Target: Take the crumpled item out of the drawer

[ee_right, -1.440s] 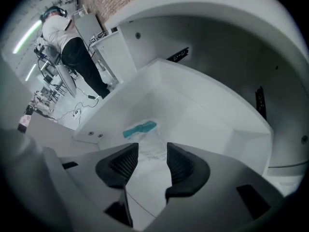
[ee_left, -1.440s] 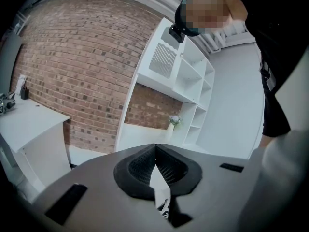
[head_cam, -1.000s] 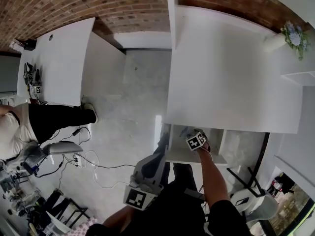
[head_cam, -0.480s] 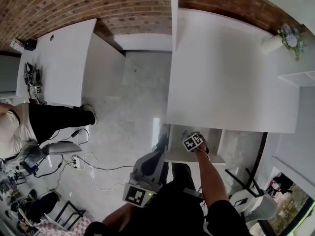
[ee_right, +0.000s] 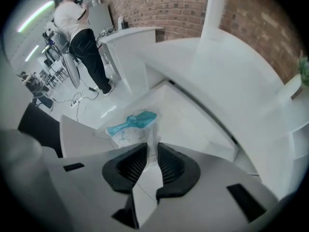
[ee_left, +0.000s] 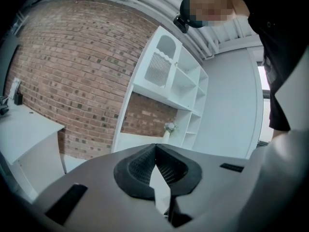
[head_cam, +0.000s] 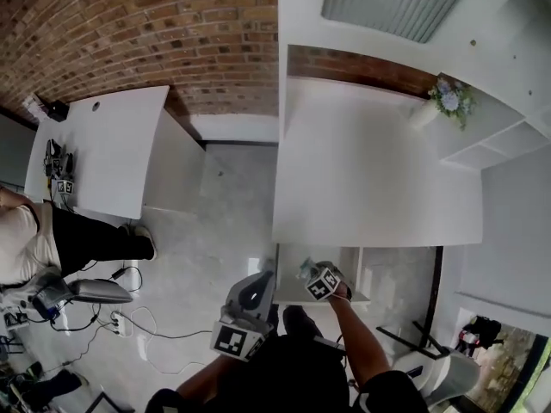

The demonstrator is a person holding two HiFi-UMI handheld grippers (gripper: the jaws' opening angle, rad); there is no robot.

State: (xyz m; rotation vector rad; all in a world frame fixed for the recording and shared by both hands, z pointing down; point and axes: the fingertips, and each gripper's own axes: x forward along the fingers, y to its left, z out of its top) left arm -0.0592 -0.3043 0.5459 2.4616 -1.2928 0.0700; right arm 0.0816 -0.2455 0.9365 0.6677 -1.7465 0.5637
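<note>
The black ribbed fingers [ee_right: 131, 166] of the right gripper [ee_right: 149, 151] have just been closing. Now they pinch a crumpled wrapper [ee_right: 131, 123] between them. It is thin, clear plastic with a blue-green patch on it. One end is stuck between the pads, and the rest pokes out past the tips.

In the head view, the right gripper sits over the open drawer [head_cam: 288, 261], near the drawer's left side. The wrapper shows as a small blue-green bit just beside it. The drawer is white and sticks out from under the near edge of a big white desk [head_cam: 370, 170]. The bare parts of the drawer's inside are plain white.

The left gripper [ee_left: 155, 151] has its fingers [ee_left: 141, 167] shut, tip to tip. Only the desk top shows through the small gap between them. In the head view it hangs left of the drawer, apart from it.

A white vase [head_cam: 424, 113] stands at the far right corner of the desk, with flowers [head_cam: 452, 100] in it. A white shelf unit [ee_left: 178, 81] with open boxes stands behind the vase.
</note>
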